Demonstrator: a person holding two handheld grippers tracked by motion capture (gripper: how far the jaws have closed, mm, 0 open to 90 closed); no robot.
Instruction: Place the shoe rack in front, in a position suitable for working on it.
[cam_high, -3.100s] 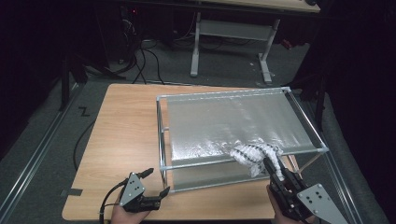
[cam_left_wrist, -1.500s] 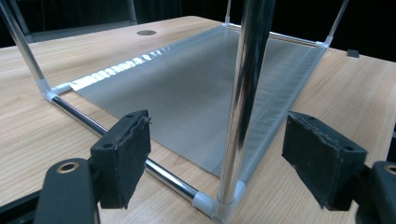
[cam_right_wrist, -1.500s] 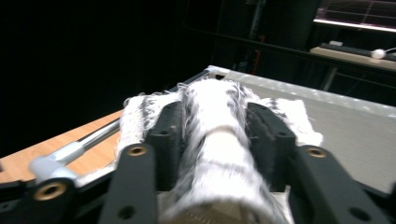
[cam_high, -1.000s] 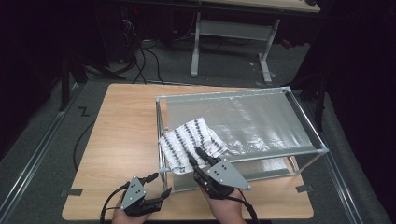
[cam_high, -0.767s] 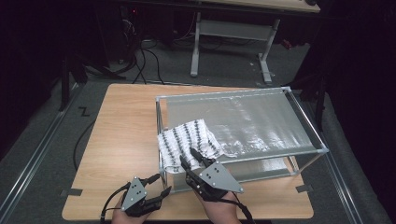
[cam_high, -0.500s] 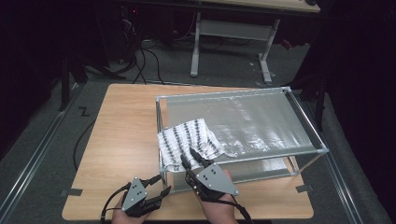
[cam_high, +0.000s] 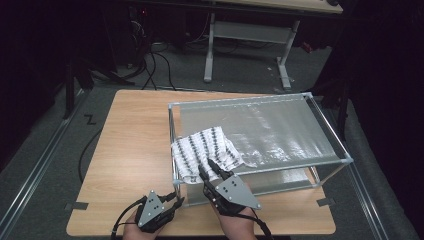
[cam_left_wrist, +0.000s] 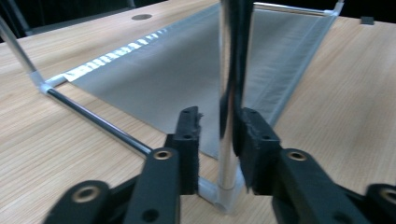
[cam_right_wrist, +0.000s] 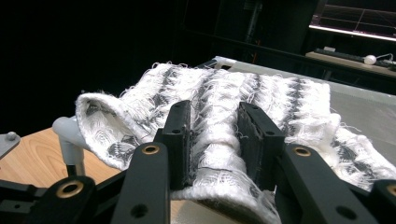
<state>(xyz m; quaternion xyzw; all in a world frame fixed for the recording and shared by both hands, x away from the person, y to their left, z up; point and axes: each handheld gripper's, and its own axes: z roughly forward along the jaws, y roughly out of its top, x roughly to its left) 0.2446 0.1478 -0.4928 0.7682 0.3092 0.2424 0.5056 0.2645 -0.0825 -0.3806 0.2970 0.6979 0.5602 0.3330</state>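
Towel (cam_high: 205, 152), white with dark stripes, lies draped over the near-left corner of the metal frame rack (cam_high: 330, 150), at centre of the high view. Nearest me, at lower left, my left gripper (cam_high: 172, 202) has its jaws around the rack's corner post (cam_left_wrist: 229, 116), one pad touching it, a gap at the other. Just right of it, my right gripper (cam_right_wrist: 212, 140) is pinched on a raised fold of the towel's near edge. The towel's stripes run away from that gripper, toward the rack's mesh top (cam_high: 270, 130). I judge the right hand must do any pulling, along that axis. The wooden table (cam_high: 130, 135) stretches beyond.
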